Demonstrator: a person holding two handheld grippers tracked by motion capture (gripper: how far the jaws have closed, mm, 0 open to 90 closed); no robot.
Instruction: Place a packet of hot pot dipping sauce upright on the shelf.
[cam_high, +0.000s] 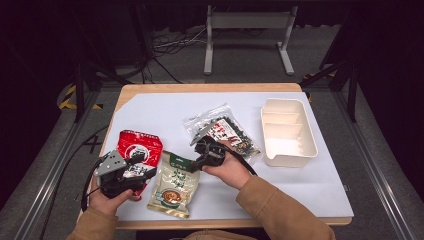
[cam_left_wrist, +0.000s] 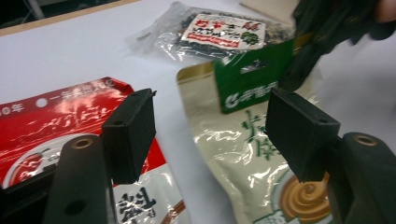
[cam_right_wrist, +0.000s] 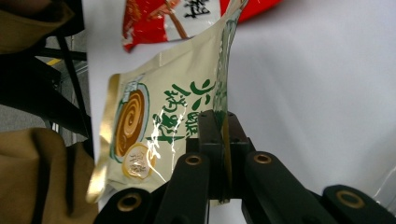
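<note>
A beige pouch with a green top band lies near the table's front edge. My right gripper is shut on the pouch's green top edge, which stands pinched upright between the jaws. The left gripper view shows that right gripper as a dark shape over the green band. My left gripper is open over the lower part of a red pouch, with bare table between its pads.
A clear bag of dark contents with a red-and-white label lies behind the right hand. A cream divided tray stands at the right. The white sheet covers the wooden table; its back left is bare.
</note>
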